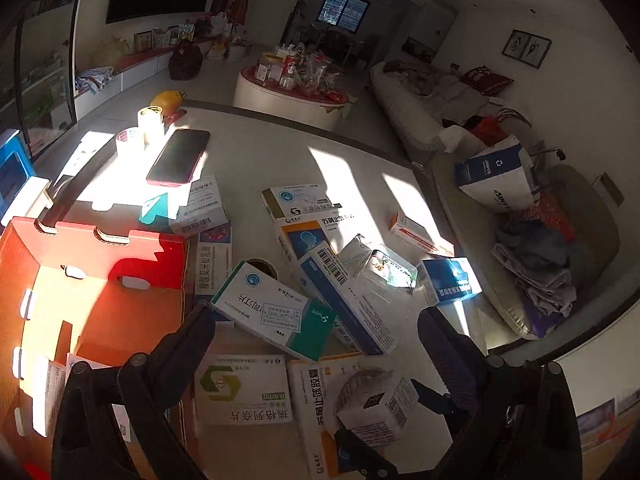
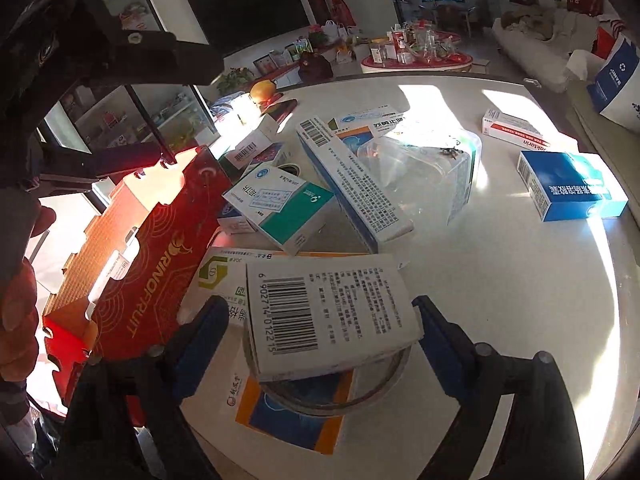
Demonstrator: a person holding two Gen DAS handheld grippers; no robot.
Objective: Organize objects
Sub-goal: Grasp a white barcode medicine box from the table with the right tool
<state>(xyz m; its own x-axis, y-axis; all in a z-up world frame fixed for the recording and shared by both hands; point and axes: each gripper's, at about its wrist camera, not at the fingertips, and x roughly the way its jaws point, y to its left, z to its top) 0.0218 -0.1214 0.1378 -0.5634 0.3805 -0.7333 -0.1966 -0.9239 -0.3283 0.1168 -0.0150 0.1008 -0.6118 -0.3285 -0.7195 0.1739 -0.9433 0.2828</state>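
**Medicine cartons scattered on table beside red fruit box**

The white, smooth-topped table (image 2: 500, 280) carried the clutter, with hard sunlight falling across it in bars. At its left edge stood a red corrugated cardboard box (image 2: 152, 264), open-topped with notched flaps; a few paper items lay inside, too dim to identify. Rectangular cardboard medicine cartons lay in a loose overlapping heap at centre, among them a white-and-teal carton (image 1: 276, 312) and a long blue-edged carton (image 1: 348, 300). A clear plastic container (image 2: 420, 176) sat in the heap. A blue carton (image 2: 572, 186) lay apart to the right. A dark phone (image 1: 180, 158) rested near tape rolls (image 1: 140, 132).

The left claw (image 1: 320, 334) stood wide apart, empty, above the heap. The right claw (image 2: 322, 316) stood apart around a white barcoded carton (image 2: 328, 312) lying tilted on a tape ring; pad contact could not be confirmed.
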